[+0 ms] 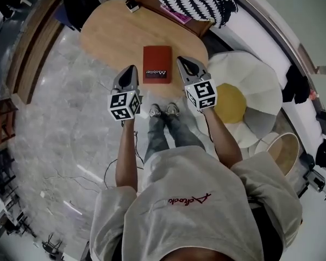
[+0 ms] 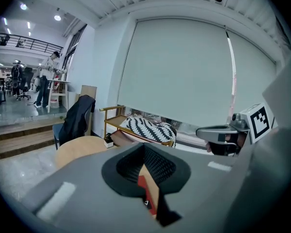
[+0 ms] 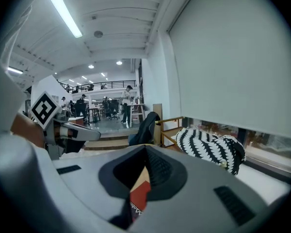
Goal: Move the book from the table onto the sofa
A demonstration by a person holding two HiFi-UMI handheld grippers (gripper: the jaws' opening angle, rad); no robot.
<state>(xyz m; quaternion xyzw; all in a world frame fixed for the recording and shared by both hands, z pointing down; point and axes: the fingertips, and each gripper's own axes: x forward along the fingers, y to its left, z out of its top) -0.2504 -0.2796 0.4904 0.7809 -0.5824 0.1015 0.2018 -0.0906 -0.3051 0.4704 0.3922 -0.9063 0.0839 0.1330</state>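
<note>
The step in hand is judged to be the approach to the grasp. The red rectangular book with white lettering lies flat and untouched on the oval light-wood bench, close to the edge nearest you. Your left hand-held gripper hangs at the book's 9 o'clock and your right hand-held gripper at its 3 o'clock, each just beside a long edge. Both have their jaws pressed together with nothing between them; each gripper view shows only a sliver of red cover beyond the closed tips. Your forearms reach forward, roughly parallel, with the grippers pitched slightly downward. The next move probably calls for parting one pair of jaws at a book edge, or for pinching the book between both grippers. You would then carry it to the white sofa at the book's 1 o'clock.
</note>
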